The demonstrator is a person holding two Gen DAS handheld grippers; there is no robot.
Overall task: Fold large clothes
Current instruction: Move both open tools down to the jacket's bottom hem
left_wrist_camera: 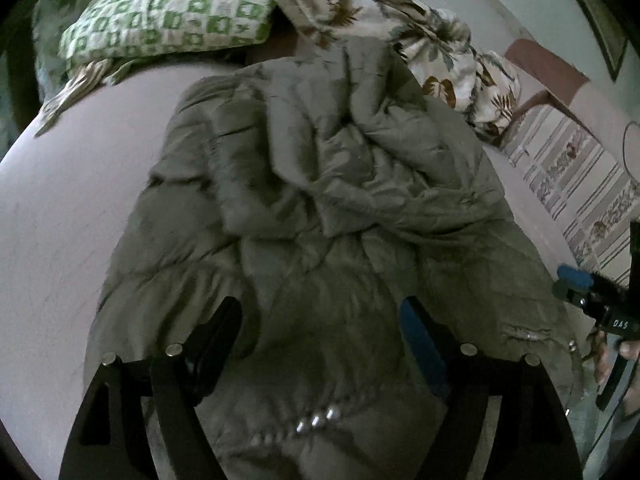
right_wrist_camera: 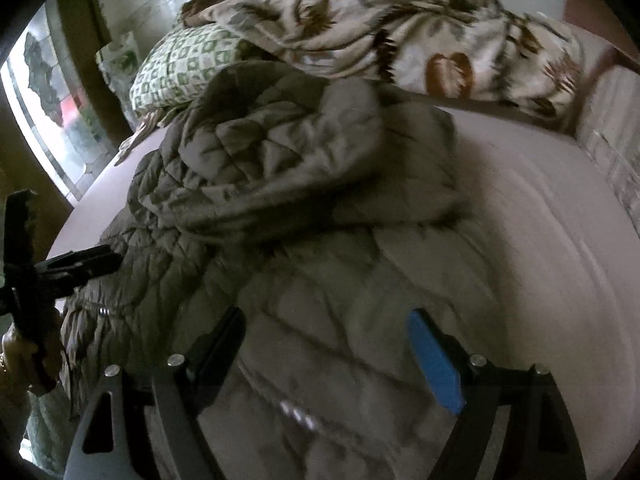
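A large grey-green quilted jacket (left_wrist_camera: pixel 320 200) lies crumpled along the bed, with metal snaps near its close end. It also shows in the right wrist view (right_wrist_camera: pixel 304 184), its upper part bunched into a heap. My left gripper (left_wrist_camera: pixel 320 312) is open, its fingers spread over the jacket's near end. My right gripper (right_wrist_camera: pixel 326 320) is open over the jacket's near right part. The right gripper shows at the right edge of the left wrist view (left_wrist_camera: pixel 576 280). The left gripper shows at the left edge of the right wrist view (right_wrist_camera: pixel 80 260), beside the jacket.
The bed has a pale pink sheet (left_wrist_camera: pixel 72 200), also in the right wrist view (right_wrist_camera: pixel 540 220). A green-and-white patterned pillow (left_wrist_camera: pixel 168 12) and a leaf-print blanket (right_wrist_camera: pixel 420 40) lie at the bed's far end. A window (right_wrist_camera: pixel 52 120) is at the far left.
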